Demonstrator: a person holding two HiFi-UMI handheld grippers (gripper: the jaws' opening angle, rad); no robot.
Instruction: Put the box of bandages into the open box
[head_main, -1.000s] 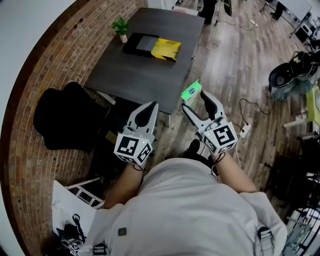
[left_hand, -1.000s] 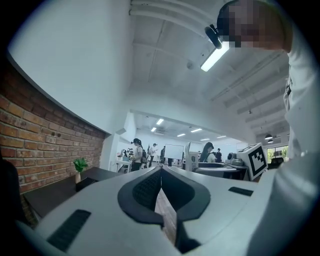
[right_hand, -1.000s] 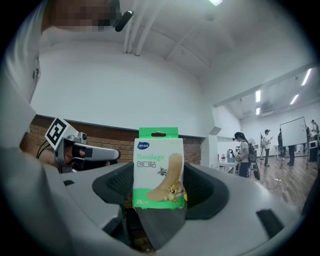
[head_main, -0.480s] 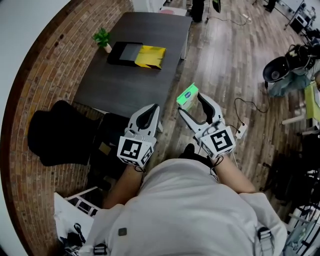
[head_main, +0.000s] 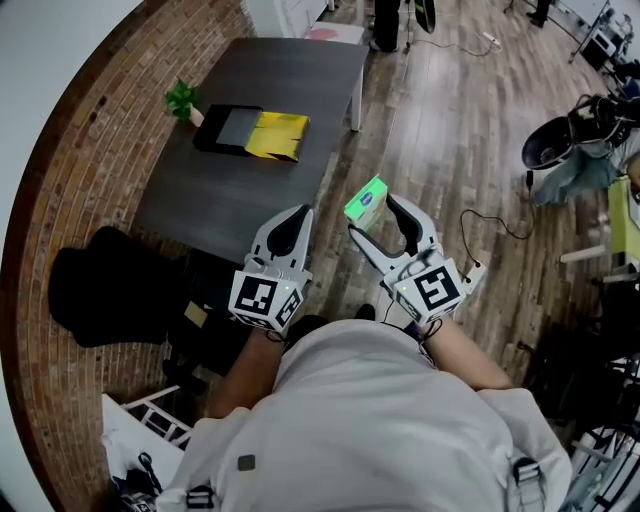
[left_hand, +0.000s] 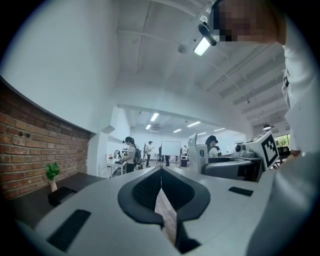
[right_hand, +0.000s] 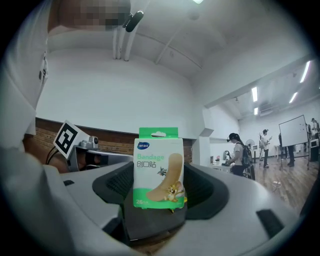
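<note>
Bandage box (right_hand: 158, 167) upright, tab end up, in right gripper (head_main: 373, 215) fingers, left gripper (head_main: 298, 216) clenched.

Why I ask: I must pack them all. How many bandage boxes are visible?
1: the box of bandages is clamped in the right tool, short of the table. More may hide inside the open box.

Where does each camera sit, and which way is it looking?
Head view: on the person's head, looking steeply down at the table, open box, left gripper and right gripper; shirt and forearms show.
Left gripper view: on the left gripper, looking along its shut jaws across the room; shirt at right.
Right gripper view: on the right gripper, looking along jaws clamping the box of bandages; shirt at left.
Shared: head and right gripper views both show the bandages; each gripper view catches the other gripper.
</note>
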